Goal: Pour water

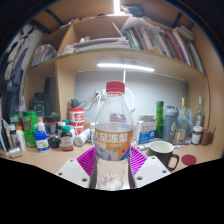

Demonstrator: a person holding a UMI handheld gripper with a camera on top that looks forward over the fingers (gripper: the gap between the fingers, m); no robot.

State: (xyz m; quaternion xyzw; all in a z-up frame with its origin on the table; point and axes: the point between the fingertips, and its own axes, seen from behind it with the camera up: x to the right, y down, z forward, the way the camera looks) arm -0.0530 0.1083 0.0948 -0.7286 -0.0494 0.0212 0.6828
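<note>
Gripper (112, 170) clamped on water bottle (114, 135), held upright, long axis vertical; mug (161, 153) just right, beyond fingers, on tabletop (40, 160).

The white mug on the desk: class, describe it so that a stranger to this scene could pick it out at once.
Start at the wooden desk under the bookshelves. A clear plastic bottle with a red cap and an orange label stands between the tool's fingers. Just beside it, apart from it, is the white mug: the only low, open white vessel among tall bottles, with a dark inside.
</note>
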